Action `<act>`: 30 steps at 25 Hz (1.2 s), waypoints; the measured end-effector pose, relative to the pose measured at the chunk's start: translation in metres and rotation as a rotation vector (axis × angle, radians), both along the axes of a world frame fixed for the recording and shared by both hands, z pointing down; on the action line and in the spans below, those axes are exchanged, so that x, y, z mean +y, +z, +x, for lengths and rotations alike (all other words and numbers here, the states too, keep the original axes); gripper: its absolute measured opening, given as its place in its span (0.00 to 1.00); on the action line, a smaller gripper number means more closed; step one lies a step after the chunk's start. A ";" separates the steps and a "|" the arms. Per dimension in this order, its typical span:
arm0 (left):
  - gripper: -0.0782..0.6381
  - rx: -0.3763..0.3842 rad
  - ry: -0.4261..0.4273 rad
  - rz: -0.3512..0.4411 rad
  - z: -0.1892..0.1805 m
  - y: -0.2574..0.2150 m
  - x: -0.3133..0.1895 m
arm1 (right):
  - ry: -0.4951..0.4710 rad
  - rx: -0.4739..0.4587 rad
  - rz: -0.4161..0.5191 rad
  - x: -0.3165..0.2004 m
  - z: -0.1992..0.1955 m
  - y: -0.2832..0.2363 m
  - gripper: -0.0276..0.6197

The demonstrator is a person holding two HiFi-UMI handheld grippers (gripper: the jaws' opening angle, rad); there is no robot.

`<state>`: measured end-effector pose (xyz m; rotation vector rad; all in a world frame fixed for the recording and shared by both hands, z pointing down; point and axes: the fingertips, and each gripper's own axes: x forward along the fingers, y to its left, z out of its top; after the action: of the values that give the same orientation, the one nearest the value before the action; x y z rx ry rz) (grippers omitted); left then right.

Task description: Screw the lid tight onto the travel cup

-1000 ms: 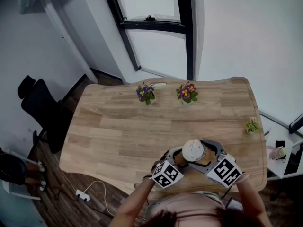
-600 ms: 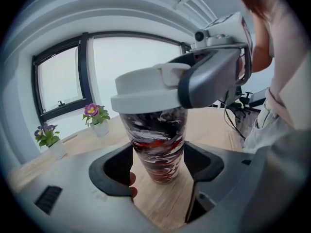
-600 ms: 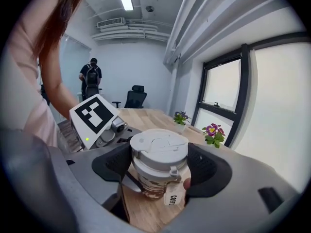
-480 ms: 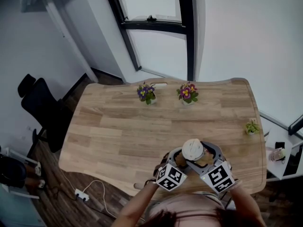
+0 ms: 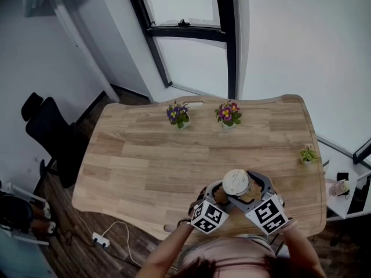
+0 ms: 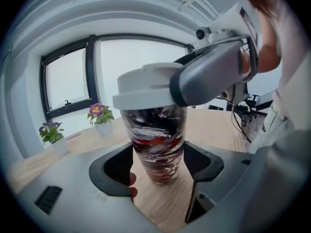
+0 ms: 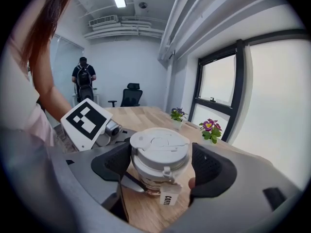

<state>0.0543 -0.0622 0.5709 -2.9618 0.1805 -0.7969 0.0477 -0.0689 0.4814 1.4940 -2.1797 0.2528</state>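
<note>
The travel cup (image 6: pixel 158 144) has a red, black and white marbled body and stands on the wooden table (image 5: pixel 145 161) near its front edge. Its white lid (image 5: pixel 236 182) sits on top, and a small paper tag (image 7: pixel 166 198) hangs from the lid's front. My left gripper (image 6: pixel 158 161) is shut on the cup's body low down, with a pad against each side. My right gripper (image 7: pixel 160 161) is shut on the lid (image 7: pixel 159 147); its grey jaw crosses the lid in the left gripper view. In the head view, both grippers (image 5: pixel 219 194) (image 5: pixel 243 191) meet at the cup.
Two flower pots, purple (image 5: pixel 178 114) and pink (image 5: pixel 229 113), stand at the table's far edge, and a small green plant (image 5: pixel 308 154) at its right edge. A black chair (image 5: pixel 49 132) stands left of the table. A person (image 7: pixel 83 79) stands far back.
The right gripper has turned about the lid: its marker cube swung left and toward me. The left gripper and the cup have stayed almost still.
</note>
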 end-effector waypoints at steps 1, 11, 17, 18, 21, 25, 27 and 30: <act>0.56 -0.002 0.038 -0.003 0.000 0.000 0.002 | -0.013 -0.001 -0.011 0.001 0.001 0.001 0.59; 0.56 -0.024 0.135 -0.003 -0.002 -0.001 0.011 | -0.022 -0.067 -0.013 0.004 -0.003 0.003 0.61; 0.55 -0.018 0.075 -0.001 -0.002 -0.001 0.008 | 0.051 -0.068 0.018 0.006 0.001 0.002 0.61; 0.55 -0.015 0.071 -0.005 -0.002 -0.001 0.008 | 0.049 -0.070 0.019 0.006 0.000 0.003 0.61; 0.55 -0.006 0.066 -0.025 -0.002 0.000 0.009 | 0.045 -0.085 0.017 0.006 0.000 0.004 0.61; 0.55 0.000 0.040 -0.053 -0.004 0.003 0.009 | 0.048 -0.099 0.017 0.009 0.001 0.002 0.61; 0.55 -0.001 0.026 -0.048 -0.008 0.003 0.008 | 0.048 -0.094 0.023 0.012 0.001 0.000 0.61; 0.55 0.009 0.008 -0.046 -0.016 -0.001 0.005 | 0.061 -0.101 0.039 0.016 0.003 -0.005 0.61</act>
<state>0.0381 -0.0568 0.5704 -3.0079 0.1529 -0.7971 0.0502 -0.0529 0.4763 1.6025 -2.2314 0.3135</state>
